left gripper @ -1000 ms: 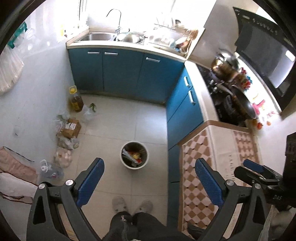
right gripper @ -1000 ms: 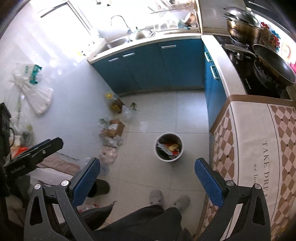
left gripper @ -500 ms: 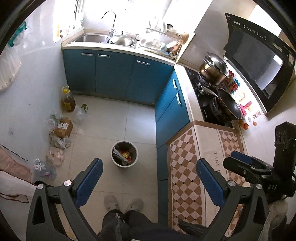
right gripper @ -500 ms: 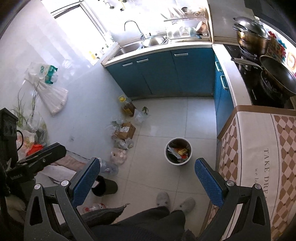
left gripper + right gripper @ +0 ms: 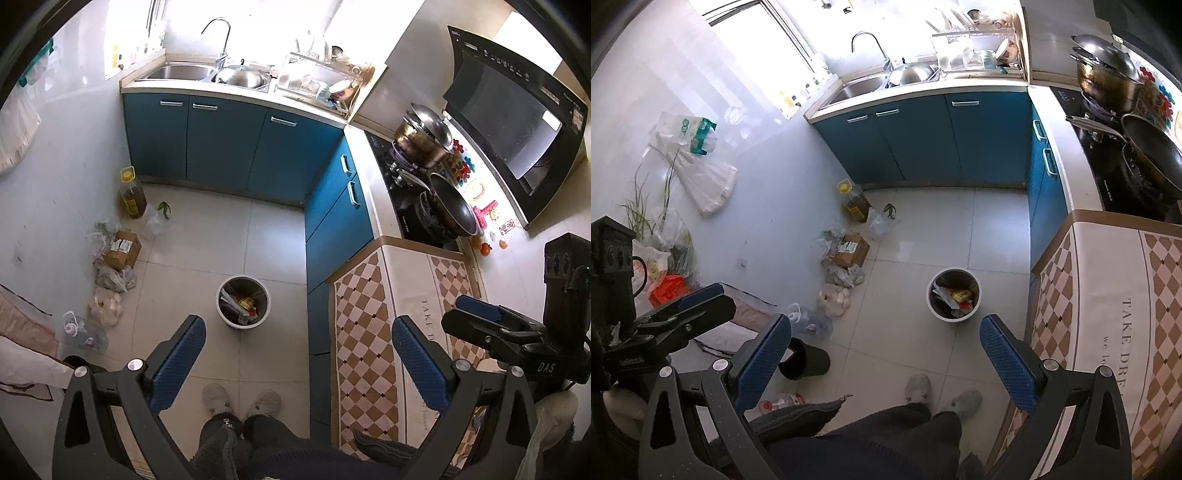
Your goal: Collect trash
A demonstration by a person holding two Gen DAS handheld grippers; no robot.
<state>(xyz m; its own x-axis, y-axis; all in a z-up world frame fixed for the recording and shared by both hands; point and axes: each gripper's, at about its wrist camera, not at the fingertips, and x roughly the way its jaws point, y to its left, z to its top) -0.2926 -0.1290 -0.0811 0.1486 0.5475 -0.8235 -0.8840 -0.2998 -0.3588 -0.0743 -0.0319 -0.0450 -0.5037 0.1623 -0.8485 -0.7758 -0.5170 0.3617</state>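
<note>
While both my claws hung high above the kitchen floor, I held nothing in either one: the left gripper (image 5: 295,354) stood wide, its blue pads well apart, and the right gripper (image 5: 882,354) was spread just as wide and just as empty. Everything I placed, I placed by the bin (image 5: 243,302), the small round pail on the tiles just ahead of my slippers (image 5: 942,393). It already held some wrappers and scraps, so I judged a part of the collecting done, or else it was simply the kitchen's own rubbish; I could not tell which.

What remained lay left of the bin, along the wall: crumpled plastic bags (image 5: 842,275) and a cardboard box (image 5: 851,251) beyond them, a pale lumpy bag (image 5: 105,308) nearer, and a clear plastic jug (image 5: 83,332) nearest me. An oil bottle (image 5: 131,194) stood farther along that wall, well past the bin, and I doubted it was trash. Right of the bin ran the blue cabinets (image 5: 332,218).

A dark cylinder (image 5: 803,358) lay on its side, left of the bin and close to my feet, partly behind my own finger. A bottle (image 5: 781,401) near it was half cut off by my clothing.
</note>
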